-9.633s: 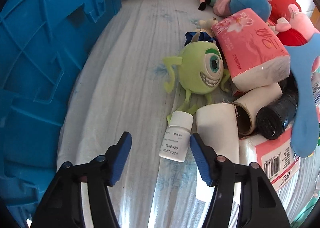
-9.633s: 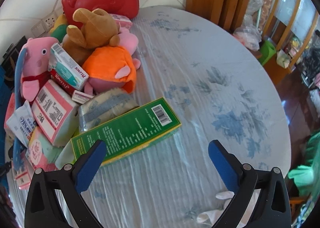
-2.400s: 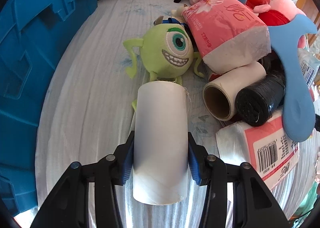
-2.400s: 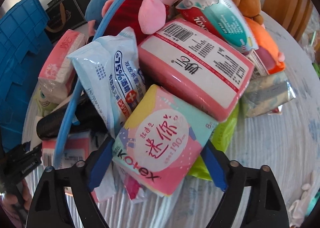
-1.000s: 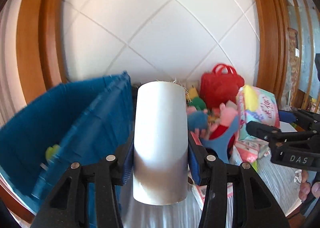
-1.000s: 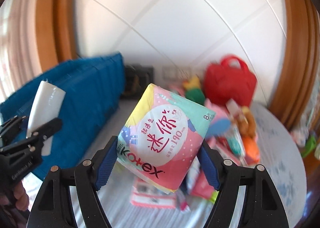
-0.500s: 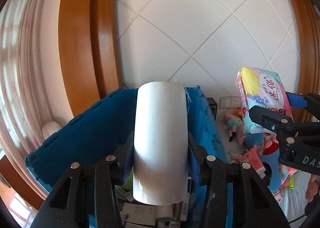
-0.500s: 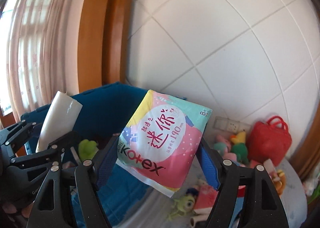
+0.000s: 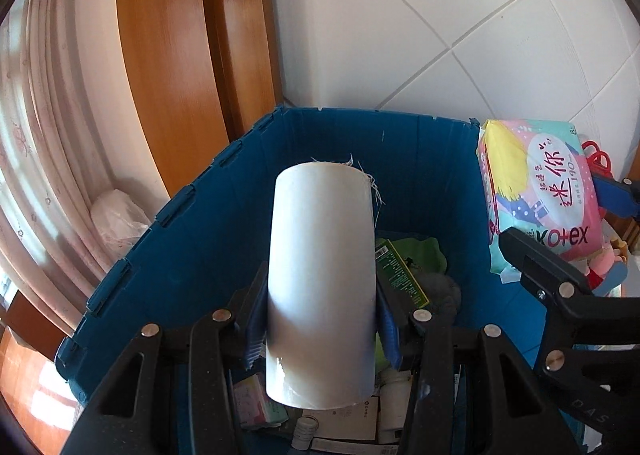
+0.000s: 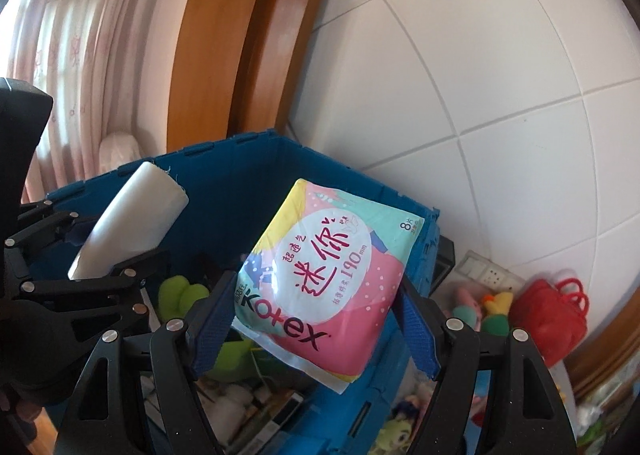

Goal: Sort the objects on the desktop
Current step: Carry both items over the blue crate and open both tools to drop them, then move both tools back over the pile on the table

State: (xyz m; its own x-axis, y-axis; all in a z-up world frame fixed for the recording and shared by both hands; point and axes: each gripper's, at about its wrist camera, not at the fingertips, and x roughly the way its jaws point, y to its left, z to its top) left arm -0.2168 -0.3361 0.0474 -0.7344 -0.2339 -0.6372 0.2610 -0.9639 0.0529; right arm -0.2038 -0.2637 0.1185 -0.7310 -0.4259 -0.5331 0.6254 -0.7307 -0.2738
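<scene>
Blue crate (image 9: 208,239) open-topped; floor crowded with items.

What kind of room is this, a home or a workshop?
Most likely a home. A pink patterned curtain hangs by a window, polished wooden trim borders a white tiled wall, and plush toys crowd beside a blue plastic storage crate filled with household goods.

Black frames, blue-padded fingers (image 9: 256,319), silver screws.

Ahead of me rises a white tiled wall (image 9: 420,35). A glossy orange-brown wooden frame (image 10: 224,55) edges it, and beyond hang sunlit pink sheer curtains (image 10: 84,35).
</scene>
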